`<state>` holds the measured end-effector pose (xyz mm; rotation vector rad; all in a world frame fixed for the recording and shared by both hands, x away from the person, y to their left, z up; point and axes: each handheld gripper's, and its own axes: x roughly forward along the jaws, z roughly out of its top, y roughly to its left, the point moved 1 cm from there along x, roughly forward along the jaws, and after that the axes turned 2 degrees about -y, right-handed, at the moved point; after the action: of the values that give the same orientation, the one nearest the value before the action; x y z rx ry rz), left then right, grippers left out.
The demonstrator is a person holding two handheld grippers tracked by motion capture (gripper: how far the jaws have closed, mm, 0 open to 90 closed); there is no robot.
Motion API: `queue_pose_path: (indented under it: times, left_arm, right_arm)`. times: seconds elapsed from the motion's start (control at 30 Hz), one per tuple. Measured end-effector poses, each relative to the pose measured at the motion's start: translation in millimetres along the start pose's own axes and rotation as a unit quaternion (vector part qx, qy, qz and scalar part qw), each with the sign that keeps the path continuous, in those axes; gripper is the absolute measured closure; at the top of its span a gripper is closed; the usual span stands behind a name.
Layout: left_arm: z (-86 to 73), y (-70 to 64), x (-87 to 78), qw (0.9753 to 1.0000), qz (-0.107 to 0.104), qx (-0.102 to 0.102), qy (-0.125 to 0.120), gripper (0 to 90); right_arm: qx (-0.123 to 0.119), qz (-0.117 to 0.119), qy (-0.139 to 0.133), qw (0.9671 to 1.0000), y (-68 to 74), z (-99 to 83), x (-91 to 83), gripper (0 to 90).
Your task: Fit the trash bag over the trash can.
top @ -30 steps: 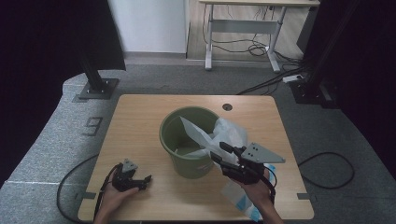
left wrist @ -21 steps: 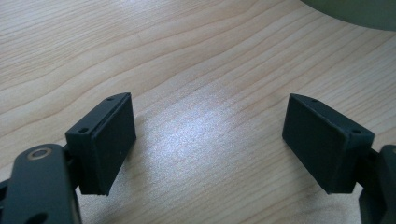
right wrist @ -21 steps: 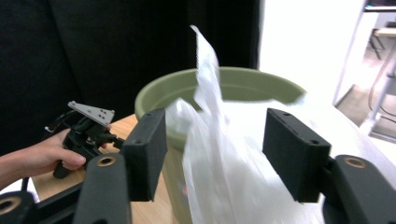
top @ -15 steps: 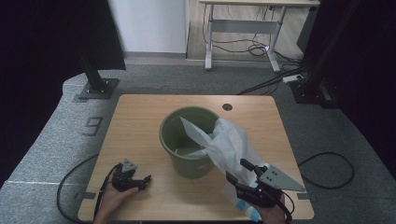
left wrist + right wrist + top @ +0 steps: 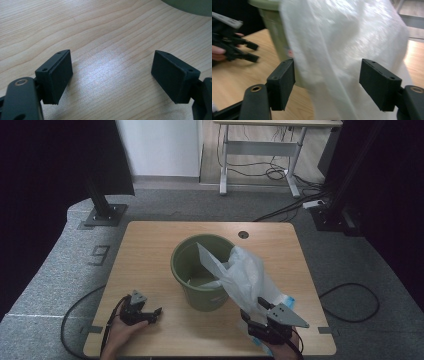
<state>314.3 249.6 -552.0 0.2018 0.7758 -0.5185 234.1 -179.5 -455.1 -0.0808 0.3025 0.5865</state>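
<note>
With the white bag (image 5: 245, 277) draped over the green bin's (image 5: 200, 270) rim toward our released right tongs (image 5: 256, 324), we should pinch its loose edge squarely; left tongs (image 5: 150, 314) rest released on the surface (image 5: 150, 245).

Both grippers' fingers (image 5: 57, 77) apparently spread apart.

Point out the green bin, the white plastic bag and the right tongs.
green bin (image 5: 202, 295): high view, front outer wall.
white plastic bag (image 5: 247, 277): high view, middle of the draped sheet.
right tongs (image 5: 327, 85): right gripper view, midway between the open jaws.
</note>
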Motion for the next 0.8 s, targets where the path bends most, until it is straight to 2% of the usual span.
queue_pose_path:
  times: [0.1,0.13,0.17,0.2,0.3,0.4,0.47,0.6,0.73,0.8]
  left_arm:
    - [0.0,0.0,0.0,1.0,0.0,0.0,0.0,17.1]
    - [0.0,-0.2,0.0,1.0,0.0,0.0,0.0,17.0]
    - [0.0,-0.2,0.0,1.0,0.0,0.0,0.0,17.0]
    - [0.0,-0.3,0.0,1.0,0.001,0.0,0.0,17.0]
    - [0.7,-1.1,-0.7,1.0,0.006,0.002,0.001,17.5]
    - [5.3,-4.2,-5.4,0.9998,0.018,0.005,-0.006,19.8]
    - [10.9,-8.4,-11.6,0.9997,0.017,0.004,-0.018,20.1]
    - [21.9,-19.1,-28.6,0.9987,-0.013,0.002,-0.048,23.4]
    - [32.5,-25.9,-47.0,0.9966,-0.042,0.003,-0.07,27.1]
    - [38.0,-27.8,-56.1,0.9955,-0.05,0.005,-0.08,28.1]
  right_arm:
    - [0.003,-0.013,0.005,0.9999,-3.5,-2.4,1.3,40.7]
    - [0.002,-0.017,0.008,0.9998,-5.8,-3.4,1.8,50.5]
    - [0.002,-0.017,0.008,0.9998,-5.8,-3.4,1.8,50.5]
    - [0.0,-0.017,0.008,0.9998,-7.3,-3.6,1.9,55.4]
    - [-0.003,-0.029,0.002,0.9996,-12.6,-3.7,2.0,71.9]
    - [-0.005,-0.037,-0.015,0.9992,-18.6,0.1,-1.4,83.6]
    - [-0.005,-0.039,-0.022,0.999,-20.4,2.3,-2.8,84.5]
    - [-0.016,-0.039,-0.046,0.9981,-26.5,13.6,-8.2,87.0]
    - [-0.014,-0.035,-0.057,0.9977,-32.2,23.5,-9.7,87.4]
    - [-0.012,-0.033,-0.062,0.9974,-34.9,27.4,-10.1,87.5]
